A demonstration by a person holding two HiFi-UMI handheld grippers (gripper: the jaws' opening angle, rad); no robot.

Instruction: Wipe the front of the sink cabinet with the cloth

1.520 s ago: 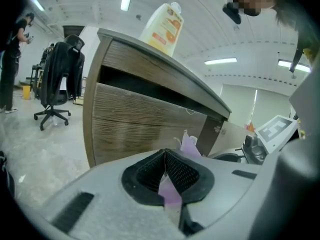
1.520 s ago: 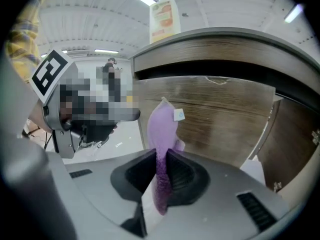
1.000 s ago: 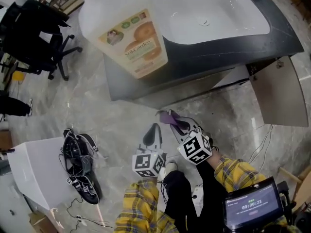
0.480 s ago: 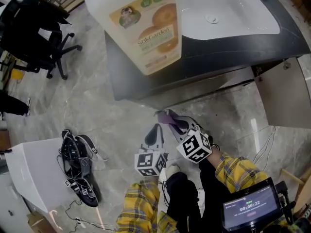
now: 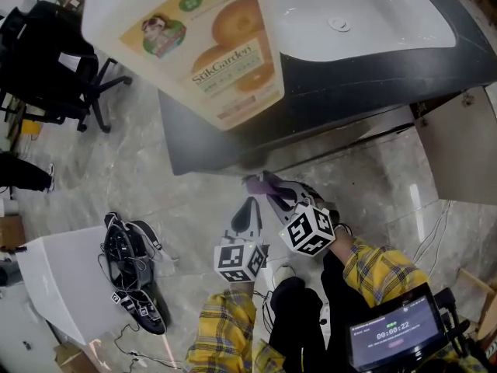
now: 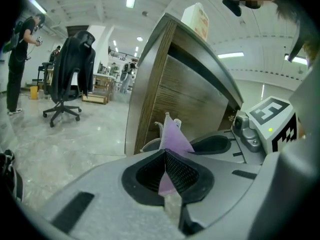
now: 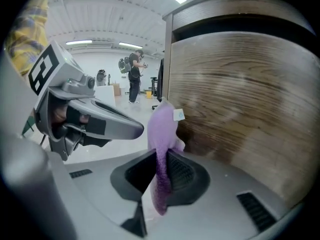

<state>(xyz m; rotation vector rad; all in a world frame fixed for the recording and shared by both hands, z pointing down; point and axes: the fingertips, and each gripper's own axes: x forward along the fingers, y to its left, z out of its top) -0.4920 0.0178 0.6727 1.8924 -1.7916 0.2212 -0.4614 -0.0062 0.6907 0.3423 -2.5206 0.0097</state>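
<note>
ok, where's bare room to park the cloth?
Bare: dark counter strip between the sink basin and the front edge, right of the bottle; floor between the office chair and the cabinet. Crowded: cable heap by the white box.

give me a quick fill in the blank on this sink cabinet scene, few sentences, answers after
1. The right gripper is shut on a ___ cloth.
2. The cabinet front facing that cloth shows a ___ grain.
3. The cabinet door at the head view's right edge stands ___.
4. The basin set in the dark countertop is ___.

Missing words: purple; wood; open; white
</note>
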